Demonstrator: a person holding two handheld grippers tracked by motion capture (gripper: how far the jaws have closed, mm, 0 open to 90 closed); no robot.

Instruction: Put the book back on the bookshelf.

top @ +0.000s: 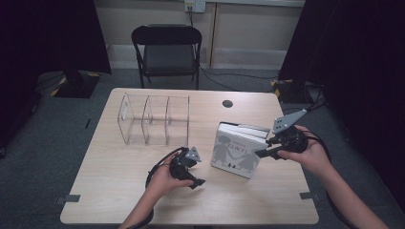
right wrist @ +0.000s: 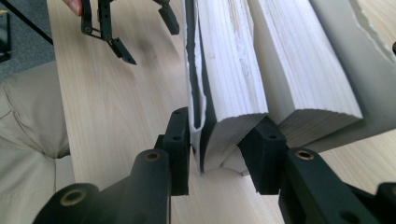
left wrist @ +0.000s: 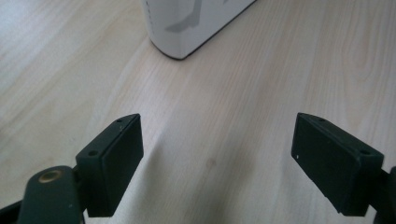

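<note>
Book: a white book with grey figures on its cover stands tilted on the wooden table, right of centre, its pages loosely fanned.
Right gripper: the right gripper is clamped on the cover and a block of pages at the book's right end, one jaw outside the cover, the other wedged between page blocks.
Left gripper: the left gripper is released, jaws wide apart over bare table, nothing between them; it sits near the book's left corner, apparently not touching it.
Rack: a clear divider rack stands well apart, behind the left hand.
Chair: a black chair stands beyond the table.
</note>
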